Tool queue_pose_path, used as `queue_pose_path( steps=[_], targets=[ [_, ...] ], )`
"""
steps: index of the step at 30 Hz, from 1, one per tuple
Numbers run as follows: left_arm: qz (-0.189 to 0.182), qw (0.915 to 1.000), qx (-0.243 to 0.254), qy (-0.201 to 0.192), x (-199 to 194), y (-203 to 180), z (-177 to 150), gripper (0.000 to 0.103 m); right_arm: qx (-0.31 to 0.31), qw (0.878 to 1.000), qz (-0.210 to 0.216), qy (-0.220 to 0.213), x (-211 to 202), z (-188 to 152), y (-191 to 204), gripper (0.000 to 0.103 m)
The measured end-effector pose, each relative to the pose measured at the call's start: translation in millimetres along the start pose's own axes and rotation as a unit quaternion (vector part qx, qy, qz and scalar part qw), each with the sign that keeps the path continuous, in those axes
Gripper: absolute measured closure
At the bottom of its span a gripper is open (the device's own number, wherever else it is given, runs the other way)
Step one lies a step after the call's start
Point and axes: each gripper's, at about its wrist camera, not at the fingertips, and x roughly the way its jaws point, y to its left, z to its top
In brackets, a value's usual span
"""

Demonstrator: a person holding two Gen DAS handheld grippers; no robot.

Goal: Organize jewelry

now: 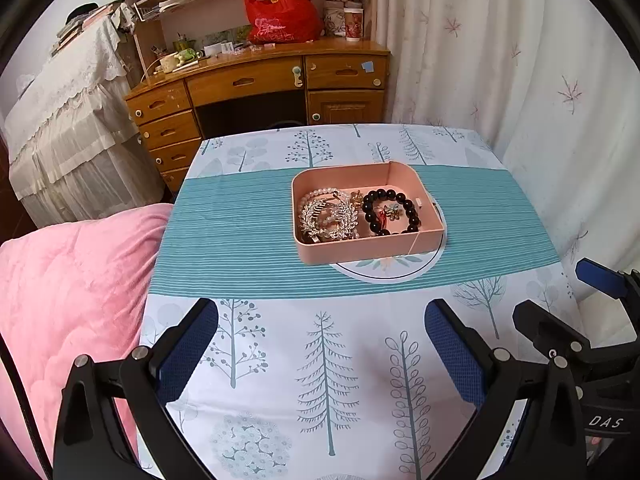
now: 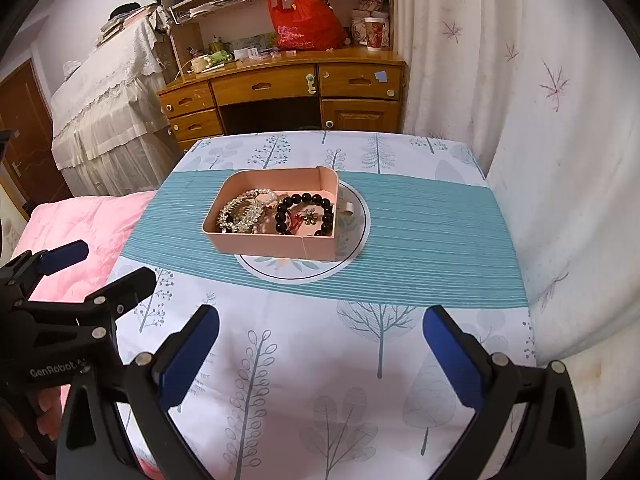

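Observation:
A pink open box (image 1: pixel 360 250) (image 2: pixel 264 245) sits mid-table on the teal band of the cloth. Inside lie a black bead bracelet (image 1: pixel 408 204) (image 2: pixel 280 212), a silver rhinestone hair comb (image 1: pixel 320 216) (image 2: pixel 240 214), a pearl bracelet (image 1: pixel 320 193) (image 2: pixel 258 192) and a small flower piece (image 1: pixel 394 210) (image 2: pixel 309 216). My left gripper (image 1: pixel 320 312) hangs open over the near white part of the cloth, well short of the box, holding nothing. My right gripper (image 2: pixel 320 318) is likewise open and empty, near the front edge. In each wrist view the other gripper (image 1: pixel 560 300) (image 2: pixel 108 266) shows at the side, also open.
The table (image 1: pixel 280 360) (image 2: pixel 400 216) wears a tree-print cloth. A pink quilt (image 1: pixel 72 300) (image 2: pixel 80 224) lies at its left. White curtains (image 1: pixel 520 80) (image 2: pixel 540 120) hang close on the right. Behind stands a wooden desk (image 1: pixel 260 80) (image 2: pixel 280 80) with a red bag (image 1: pixel 280 12) (image 2: pixel 304 24).

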Motion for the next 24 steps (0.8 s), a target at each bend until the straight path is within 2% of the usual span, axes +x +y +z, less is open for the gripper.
queue_pose_path(
  steps=[24],
  targets=[
    [0.002, 0.9998, -0.001, -0.02, -17, 3, 3, 0.001, -0.008, 1.0, -0.009, -0.013, -13, 5, 3, 0.001]
  ],
)
